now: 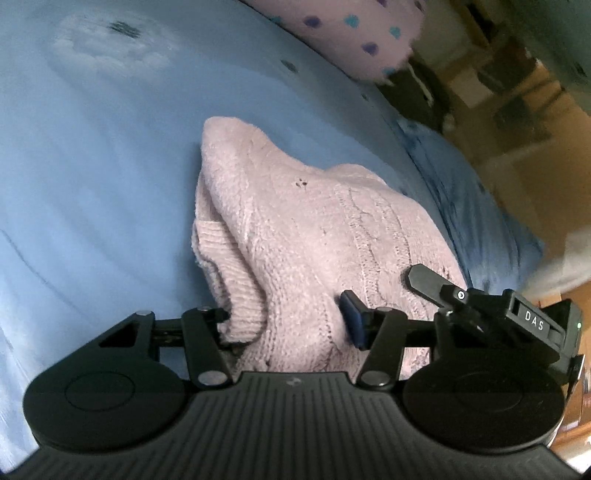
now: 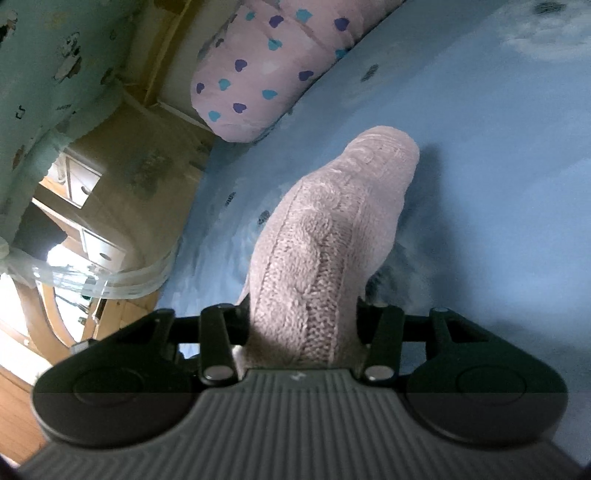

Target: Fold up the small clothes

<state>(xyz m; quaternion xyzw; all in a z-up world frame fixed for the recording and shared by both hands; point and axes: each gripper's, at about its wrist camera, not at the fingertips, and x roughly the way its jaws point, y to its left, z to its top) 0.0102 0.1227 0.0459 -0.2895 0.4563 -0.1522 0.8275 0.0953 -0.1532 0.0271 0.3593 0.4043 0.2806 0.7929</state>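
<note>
A pale pink cable-knit sweater [image 1: 295, 206] rises off the blue bed sheet [image 1: 92, 166] toward both grippers. My left gripper [image 1: 286, 321] is shut on a bunched fold by a ribbed cuff; the blue pad [image 1: 352, 321] presses into the knit and the other finger is partly hidden by cloth. To its right, a black finger [image 1: 428, 280] of the right gripper rests against the same sweater. In the right wrist view, my right gripper [image 2: 301, 317] is shut on a thick roll of the sweater [image 2: 332, 229], whose far end hangs down to the sheet [image 2: 480, 166].
A pink bolster with blue and purple hearts [image 2: 266, 70] lies at the bed's far edge [image 1: 354, 33]. Beyond the bed's side are wooden furniture with drawers [image 2: 85, 206], a glass-topped table [image 2: 92, 284] and a wooden floor [image 1: 535, 155].
</note>
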